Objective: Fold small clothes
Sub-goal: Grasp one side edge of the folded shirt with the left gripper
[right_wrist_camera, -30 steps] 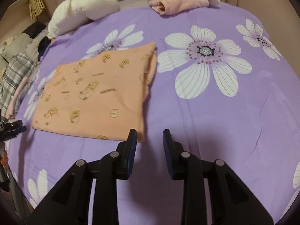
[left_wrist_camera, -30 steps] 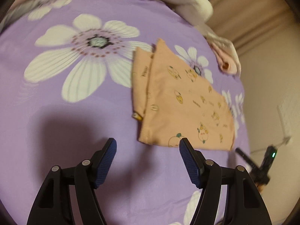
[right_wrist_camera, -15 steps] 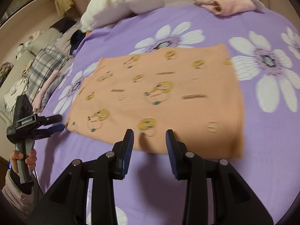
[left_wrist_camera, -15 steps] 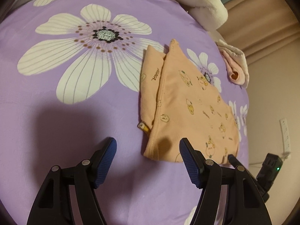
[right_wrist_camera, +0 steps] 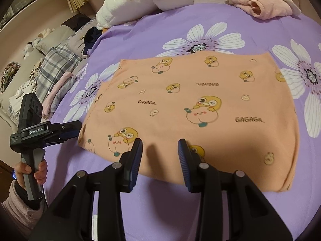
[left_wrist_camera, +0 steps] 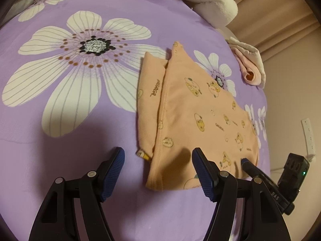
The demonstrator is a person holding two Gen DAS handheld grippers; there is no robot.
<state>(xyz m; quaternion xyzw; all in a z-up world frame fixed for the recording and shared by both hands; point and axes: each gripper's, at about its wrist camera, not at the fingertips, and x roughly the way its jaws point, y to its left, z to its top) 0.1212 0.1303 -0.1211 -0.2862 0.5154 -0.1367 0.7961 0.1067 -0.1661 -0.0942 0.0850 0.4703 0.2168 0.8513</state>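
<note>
orange garment (right_wrist_camera: pixel 200 108) lying flat on the purple floral bedspread (left_wrist_camera: pixel 60 150), now just ahead of both tools rather than off to one side. right gripper (right_wrist_camera: pixel 160 156): jaws just widened, nothing between them, above the near hem. left gripper (left_wrist_camera: pixel 158 170): spread, empty, at the garment's corner.

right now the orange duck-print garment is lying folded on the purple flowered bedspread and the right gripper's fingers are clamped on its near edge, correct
Not quite. The orange duck-print garment does lie folded on the purple flowered bedspread, but the right gripper is not clamped on it. The right wrist view shows its fingers apart above the near edge, gripping nothing; they have just been opening.
</note>
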